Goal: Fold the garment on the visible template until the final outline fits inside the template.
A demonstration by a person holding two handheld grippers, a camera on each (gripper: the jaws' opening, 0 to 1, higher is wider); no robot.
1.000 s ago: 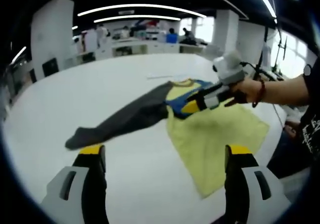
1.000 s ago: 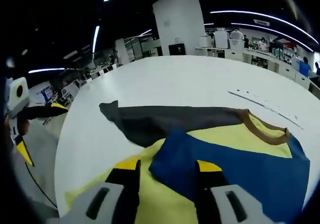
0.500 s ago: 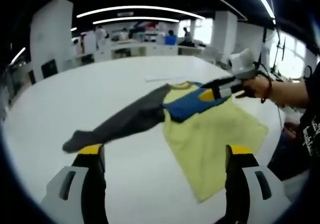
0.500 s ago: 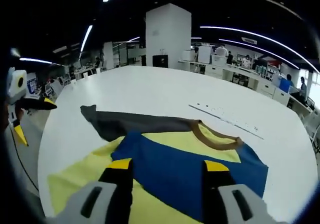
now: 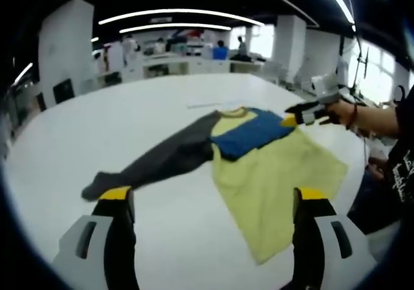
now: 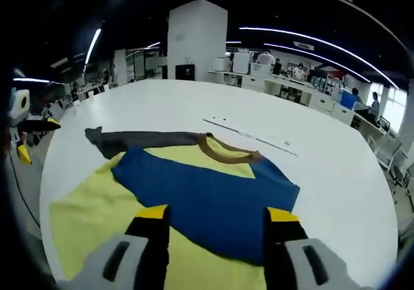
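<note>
Yellow shirt (image 5: 278, 173) lay flat on table (image 5: 162, 238), ahead of left gripper (image 5: 210, 196); right gripper (image 6: 217, 213) just above it, both jaws apart, empty.

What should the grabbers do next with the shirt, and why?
Probably reach the left gripper to the grey sleeve and fold it in over the yellow shirt. The blue sleeve already lies folded across the chest, the grey one sticks out flat on the table, and both grippers are open.

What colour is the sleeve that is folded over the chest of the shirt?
Blue sleeve, folded over the yellow shirt; clearest in the right gripper view.
</note>
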